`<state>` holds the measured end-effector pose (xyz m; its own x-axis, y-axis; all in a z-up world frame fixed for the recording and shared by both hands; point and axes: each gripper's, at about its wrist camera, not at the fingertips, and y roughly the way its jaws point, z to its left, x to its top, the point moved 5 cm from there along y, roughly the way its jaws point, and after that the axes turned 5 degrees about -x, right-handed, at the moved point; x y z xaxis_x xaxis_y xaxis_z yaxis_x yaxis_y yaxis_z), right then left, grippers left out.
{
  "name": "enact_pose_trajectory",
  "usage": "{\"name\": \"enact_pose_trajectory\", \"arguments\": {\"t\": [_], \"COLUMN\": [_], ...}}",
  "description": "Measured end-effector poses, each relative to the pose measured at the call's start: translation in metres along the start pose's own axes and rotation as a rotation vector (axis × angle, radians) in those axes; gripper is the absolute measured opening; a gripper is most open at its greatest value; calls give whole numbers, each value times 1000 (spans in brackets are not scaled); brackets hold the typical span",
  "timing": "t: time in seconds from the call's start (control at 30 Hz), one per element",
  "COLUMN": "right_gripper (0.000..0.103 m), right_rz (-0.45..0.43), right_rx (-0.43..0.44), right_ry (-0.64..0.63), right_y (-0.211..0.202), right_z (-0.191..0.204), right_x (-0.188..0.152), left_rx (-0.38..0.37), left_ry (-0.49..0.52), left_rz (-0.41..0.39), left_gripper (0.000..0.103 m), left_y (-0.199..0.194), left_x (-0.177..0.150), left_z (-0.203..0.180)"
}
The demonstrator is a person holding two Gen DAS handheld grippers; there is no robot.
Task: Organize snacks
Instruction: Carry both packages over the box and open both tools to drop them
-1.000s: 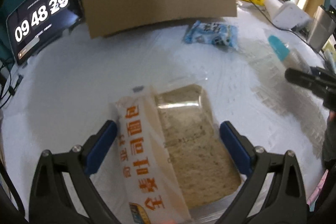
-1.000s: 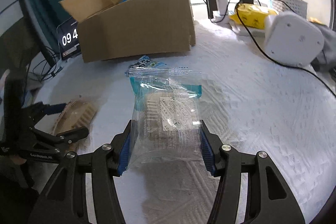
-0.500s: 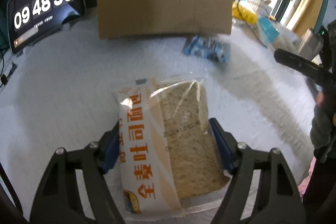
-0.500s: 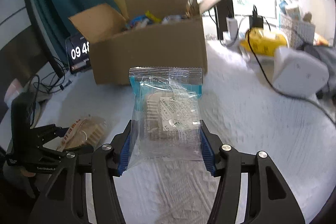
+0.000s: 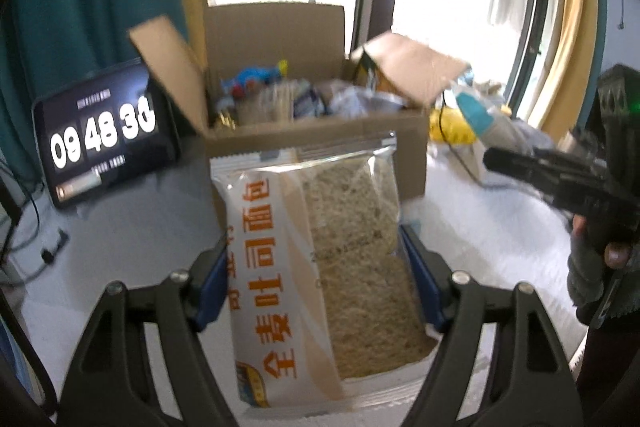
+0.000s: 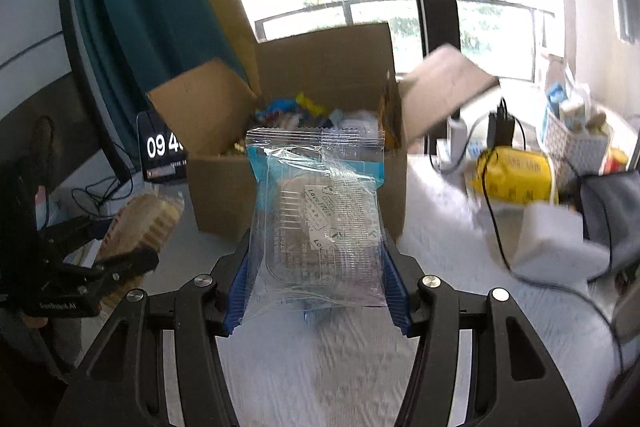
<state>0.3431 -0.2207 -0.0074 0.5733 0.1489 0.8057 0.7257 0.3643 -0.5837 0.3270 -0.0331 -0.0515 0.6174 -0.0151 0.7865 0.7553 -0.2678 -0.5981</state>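
Your bread packet (image 5: 320,263), white wrapper with orange lettering over brown slices, sits clamped between the blue pads of your left gripper (image 5: 316,287), held off the white table (image 5: 120,227) with its sealed top edge pointing at the cardboard box (image 5: 316,135). Those jaws have just been closing, and they now press on both long sides of the packet. In your right gripper (image 6: 316,287) you hold a clear snack pack (image 6: 316,211) with a blue band across its top and a printed label inside; the pads squeeze its sides and the pack stands up in front of the same box. The box stands open just beyond both packs, flaps spread outward, and it already holds a jumble of wrapped snacks (image 5: 288,95). To its left a tablet (image 5: 104,131) leans showing a large digital clock. To the right of the box lie a yellow bag (image 6: 516,175) with a black cable across it, a white appliance (image 6: 548,239) and a white basket (image 6: 580,139).
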Motion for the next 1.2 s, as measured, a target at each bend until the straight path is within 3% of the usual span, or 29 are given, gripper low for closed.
{"name": "enact_pose_trajectory", "arguments": {"t": [0.3, 0.63, 0.83, 1.07, 1.2], "right_gripper": [59, 59, 59, 59, 59], "right_rz": [-66, -124, -144, -144, -144], "right_rx": [-2, -12, -25, -36, -48], "right_ry": [-35, -16, -23, -13, -3], "right_y": [5, 23, 42, 75, 95], "right_z": [1, -9, -11, -21, -26], "right_x": [50, 93, 117, 140, 158], "left_rx": [27, 9, -19, 40, 80], "left_ry": [23, 36, 6, -46, -75], "left_rz": [-117, -195, -178, -149, -143], "left_gripper": [77, 77, 78, 80, 88], "left_y": [-8, 13, 58, 113, 135], "left_x": [63, 121, 153, 184, 203], "left_z": [15, 18, 25, 52, 71]}}
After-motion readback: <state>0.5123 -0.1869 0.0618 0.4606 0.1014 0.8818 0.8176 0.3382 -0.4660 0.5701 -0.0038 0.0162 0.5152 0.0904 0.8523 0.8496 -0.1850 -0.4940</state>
